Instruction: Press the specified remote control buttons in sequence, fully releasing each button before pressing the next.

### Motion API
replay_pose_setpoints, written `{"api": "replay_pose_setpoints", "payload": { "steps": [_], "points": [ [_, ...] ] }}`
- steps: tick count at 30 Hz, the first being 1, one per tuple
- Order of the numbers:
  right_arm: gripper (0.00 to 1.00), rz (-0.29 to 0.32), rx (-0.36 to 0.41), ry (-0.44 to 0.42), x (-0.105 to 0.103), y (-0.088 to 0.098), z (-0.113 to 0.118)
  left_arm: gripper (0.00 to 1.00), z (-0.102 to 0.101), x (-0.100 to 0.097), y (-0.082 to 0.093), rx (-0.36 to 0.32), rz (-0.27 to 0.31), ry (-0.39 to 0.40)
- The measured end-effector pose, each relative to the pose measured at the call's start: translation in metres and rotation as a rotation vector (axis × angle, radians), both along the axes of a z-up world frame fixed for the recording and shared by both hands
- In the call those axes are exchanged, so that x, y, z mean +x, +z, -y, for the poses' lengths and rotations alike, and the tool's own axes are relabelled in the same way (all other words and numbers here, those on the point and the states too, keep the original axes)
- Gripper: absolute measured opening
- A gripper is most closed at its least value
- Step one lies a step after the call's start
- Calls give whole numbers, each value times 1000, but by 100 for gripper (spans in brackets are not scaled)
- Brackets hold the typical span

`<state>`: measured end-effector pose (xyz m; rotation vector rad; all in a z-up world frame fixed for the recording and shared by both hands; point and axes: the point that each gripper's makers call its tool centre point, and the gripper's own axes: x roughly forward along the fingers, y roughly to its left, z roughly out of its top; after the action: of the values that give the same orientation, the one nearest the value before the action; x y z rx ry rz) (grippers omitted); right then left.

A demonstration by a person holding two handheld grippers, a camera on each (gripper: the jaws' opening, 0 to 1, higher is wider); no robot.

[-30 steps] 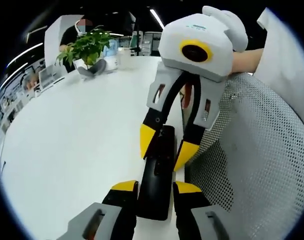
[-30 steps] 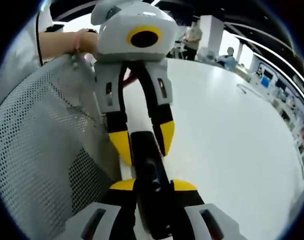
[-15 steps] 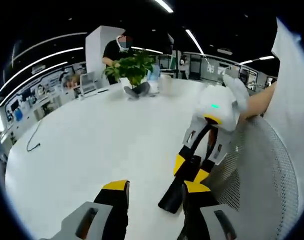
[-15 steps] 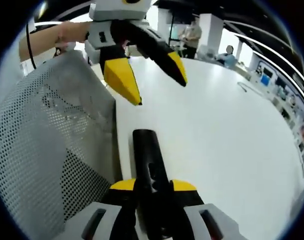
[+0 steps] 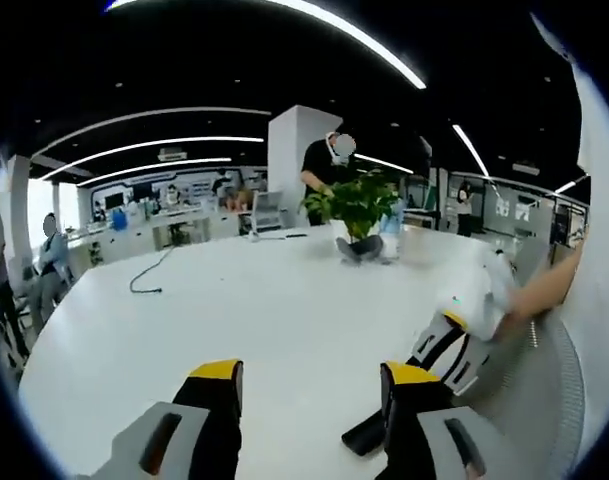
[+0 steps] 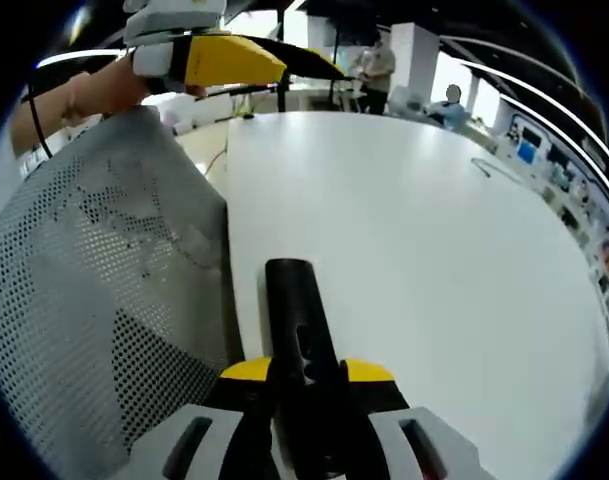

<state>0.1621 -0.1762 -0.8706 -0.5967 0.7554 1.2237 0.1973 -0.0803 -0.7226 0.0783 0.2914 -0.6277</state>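
Since before, the left hand-held gripper (image 5: 309, 385) was lifted away, jaws apart. The remote (image 6: 306, 370) is clamped by the right hand-held gripper (image 6: 306, 372). Button presses look undone.

No legible text, label, brand, number or sign anywhere.

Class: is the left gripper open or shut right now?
Open. The left gripper shows bare white table between its yellow-tipped jaws.
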Motion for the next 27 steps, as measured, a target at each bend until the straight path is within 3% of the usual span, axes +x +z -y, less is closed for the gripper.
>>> {"api": "replay_pose_setpoints", "payload": {
  "steps": [4,9,15,22,27],
  "points": [
    [22,0,-2,-3,0,0,0,68,-9,0,2,-49,11,88],
    [22,0,-2,-4,-1,1,1,80,-19,3,8,-115,70,178],
    [22,-1,-13,-12,-1,1,0,92,-34,11,30,-139,211,275],
    [22,-3,-10,-18,-1,1,1,98,-49,15,38,-133,288,363],
    [22,-1,-9,-18,0,1,1,98,-54,15,36,-154,265,385]
  ]
}}
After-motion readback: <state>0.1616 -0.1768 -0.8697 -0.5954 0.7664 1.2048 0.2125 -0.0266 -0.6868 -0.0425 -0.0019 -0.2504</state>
